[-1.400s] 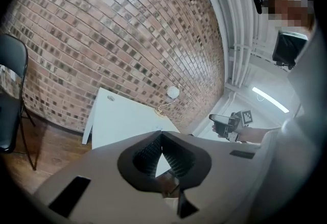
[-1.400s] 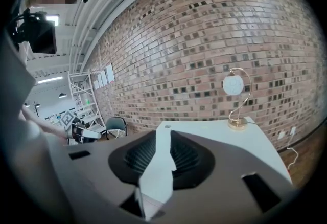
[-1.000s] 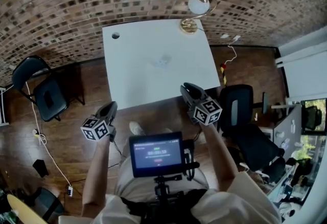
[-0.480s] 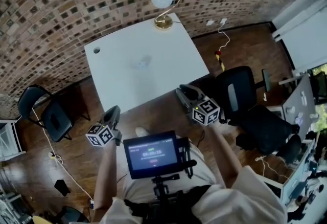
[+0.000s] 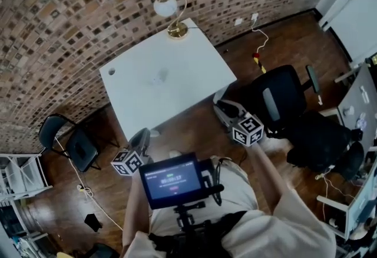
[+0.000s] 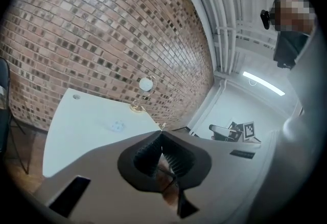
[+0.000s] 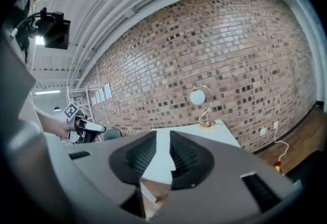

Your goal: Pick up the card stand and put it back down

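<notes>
Screen (image 5: 172, 179) on my chest rig is nearest. My left hand-held gripper (image 6: 161, 134): jaws closed tip to tip, nothing between. My right hand-held gripper (image 7: 163, 136): jaws apart, empty, desk edge seen through the gap. Both are held over the wooden floor (image 5: 188, 127), short of the white desk (image 5: 200, 68). Card stand (image 5: 158, 78): small pale thing near desk centre, well apart from both. Brass lamp (image 5: 169, 12) at far corner, brick wall (image 5: 88, 3) behind

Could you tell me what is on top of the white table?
A lamp at the far corner and a small pale object near the middle, too faint to identify; a round hole marks another corner. In the head view nothing covers the table.
</notes>
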`<state>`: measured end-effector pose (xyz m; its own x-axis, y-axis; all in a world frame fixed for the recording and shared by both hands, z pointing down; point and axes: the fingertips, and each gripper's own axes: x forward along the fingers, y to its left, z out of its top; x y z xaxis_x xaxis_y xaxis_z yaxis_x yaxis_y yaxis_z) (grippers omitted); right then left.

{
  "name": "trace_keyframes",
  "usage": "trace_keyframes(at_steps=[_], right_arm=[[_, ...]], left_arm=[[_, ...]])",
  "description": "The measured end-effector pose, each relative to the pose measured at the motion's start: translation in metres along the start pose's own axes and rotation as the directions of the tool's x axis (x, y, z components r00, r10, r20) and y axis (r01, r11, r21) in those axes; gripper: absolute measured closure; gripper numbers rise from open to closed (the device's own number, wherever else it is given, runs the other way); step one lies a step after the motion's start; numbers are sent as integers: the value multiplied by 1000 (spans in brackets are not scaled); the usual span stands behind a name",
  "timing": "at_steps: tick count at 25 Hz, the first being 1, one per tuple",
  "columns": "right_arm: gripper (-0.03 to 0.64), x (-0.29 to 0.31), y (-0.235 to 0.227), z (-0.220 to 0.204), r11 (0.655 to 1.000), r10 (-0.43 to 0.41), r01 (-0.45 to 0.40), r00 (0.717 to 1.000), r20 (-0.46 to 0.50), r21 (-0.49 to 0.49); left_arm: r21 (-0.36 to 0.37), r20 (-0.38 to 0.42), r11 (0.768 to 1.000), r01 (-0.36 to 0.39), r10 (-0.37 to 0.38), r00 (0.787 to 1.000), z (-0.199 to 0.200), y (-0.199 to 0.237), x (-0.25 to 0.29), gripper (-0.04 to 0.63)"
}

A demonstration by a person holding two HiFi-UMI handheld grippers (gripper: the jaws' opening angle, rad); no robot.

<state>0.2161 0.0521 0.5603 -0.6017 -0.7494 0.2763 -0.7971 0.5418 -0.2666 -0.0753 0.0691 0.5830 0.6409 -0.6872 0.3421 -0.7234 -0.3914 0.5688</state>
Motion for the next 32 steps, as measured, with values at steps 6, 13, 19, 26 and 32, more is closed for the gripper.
trace_keyframes(at_steps=[6, 13, 19, 26, 32], right_arm=[[523, -43, -19, -8, 1000, -9, 9, 999, 33, 11], [525, -94, -19, -28, 1000, 11, -11, 999, 35, 18], [528, -132, -16, -44, 999, 30, -30, 1000, -2, -20], [528, -185, -11, -68, 999, 4, -4, 1000, -10, 44], [537, -195, -8, -86, 994, 10, -8, 1000, -10, 108]], left_arm=[[29, 0, 999, -37, 37, 999, -21, -30, -14, 595], [-98, 52, 994, -39, 44, 998, -57, -73, -31, 595], [-99, 26, 995, 7, -4, 1000, -92, -121, -22, 595], [-97, -16, 995, 19, -21, 1000, -144, -151, -23, 595], [-62, -44, 998, 34, -37, 998, -159, -172, -29, 595]])
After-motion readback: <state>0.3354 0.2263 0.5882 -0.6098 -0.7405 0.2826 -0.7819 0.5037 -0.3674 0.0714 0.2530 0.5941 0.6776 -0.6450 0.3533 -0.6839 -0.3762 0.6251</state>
